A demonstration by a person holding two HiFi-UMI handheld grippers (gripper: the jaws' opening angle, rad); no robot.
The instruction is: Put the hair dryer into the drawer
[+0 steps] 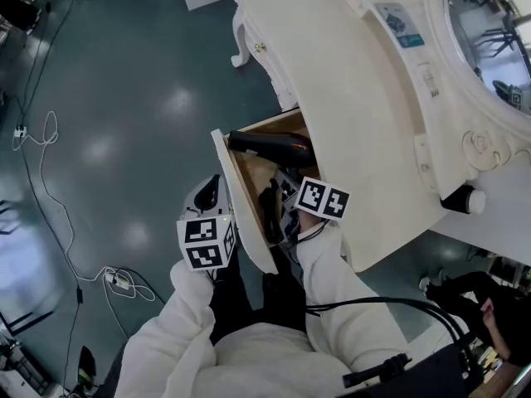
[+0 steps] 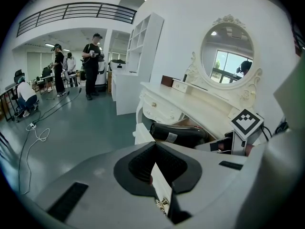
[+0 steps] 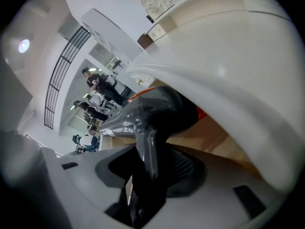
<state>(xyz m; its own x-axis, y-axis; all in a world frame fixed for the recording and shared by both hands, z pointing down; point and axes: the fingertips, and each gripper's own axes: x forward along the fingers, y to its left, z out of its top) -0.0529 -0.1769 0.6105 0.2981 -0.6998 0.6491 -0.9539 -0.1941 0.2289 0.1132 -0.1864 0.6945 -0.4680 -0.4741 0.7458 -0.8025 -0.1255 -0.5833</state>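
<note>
The black hair dryer lies with its barrel inside the open wooden drawer of the white dressing table. My right gripper reaches into the drawer and is shut on the dryer's handle; the barrel sits just under the tabletop's edge. My left gripper is outside the drawer, shut on the white drawer front just above its brass pull. From the left gripper view the dryer shows lying across the drawer, with the right gripper's marker cube beside it.
The tabletop overhangs the back of the drawer. An oval mirror stands on it, with a small dark-capped jar. Cables and a power strip lie on the floor at the left. People stand far off by a white shelf unit.
</note>
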